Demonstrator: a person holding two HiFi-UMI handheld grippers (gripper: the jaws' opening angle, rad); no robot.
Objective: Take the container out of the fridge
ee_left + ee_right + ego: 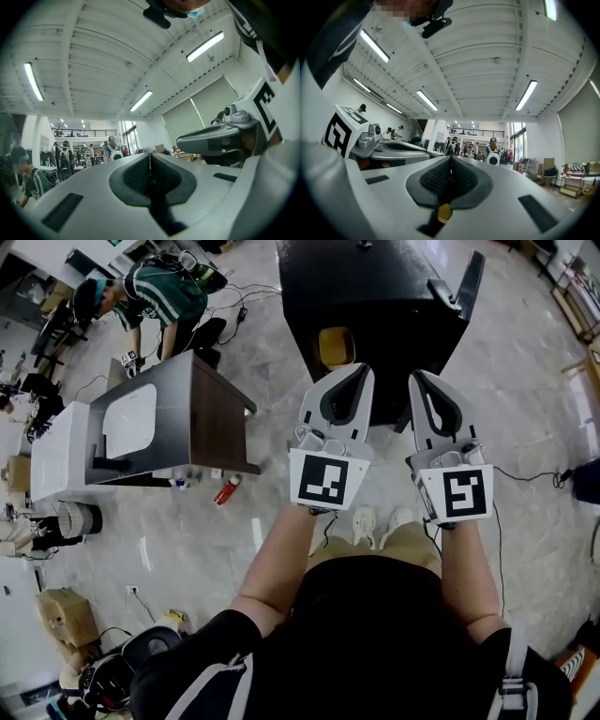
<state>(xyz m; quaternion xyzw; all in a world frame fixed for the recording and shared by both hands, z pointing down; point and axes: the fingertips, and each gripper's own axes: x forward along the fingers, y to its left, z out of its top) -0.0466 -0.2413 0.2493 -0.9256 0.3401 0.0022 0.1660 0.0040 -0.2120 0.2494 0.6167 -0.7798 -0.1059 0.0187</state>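
Head view, fridge: a low black fridge (375, 296) stands on the floor ahead of me, seen from above. What looks like its door (461, 287) is swung out at its right.
Head view, container: a tan shape (336, 346) shows at the fridge's near face. I take it for the container, but I cannot tell for sure. It is apart from both my grippers.
Head view, pose: my forearms reach forward side by side above my shoes. The left gripper (350, 379) and right gripper (420, 382) are near each other, tips toward the fridge, marker cubes toward me.
Left gripper view, jaws: pressed together along one seam (150, 161), nothing between them. Beyond them are ceiling and a far hall, so this gripper tilts upward.
Right gripper view, jaws: pressed together too (451, 164), pinching nothing, and also aimed up at ceiling lights.
Step in hand: as I judge it, the approach, with nothing grasped yet.
Doing it well: I should tip both grippers down toward the fridge, spread one pair of jaws before reaching in, and keep clear of the door edge.
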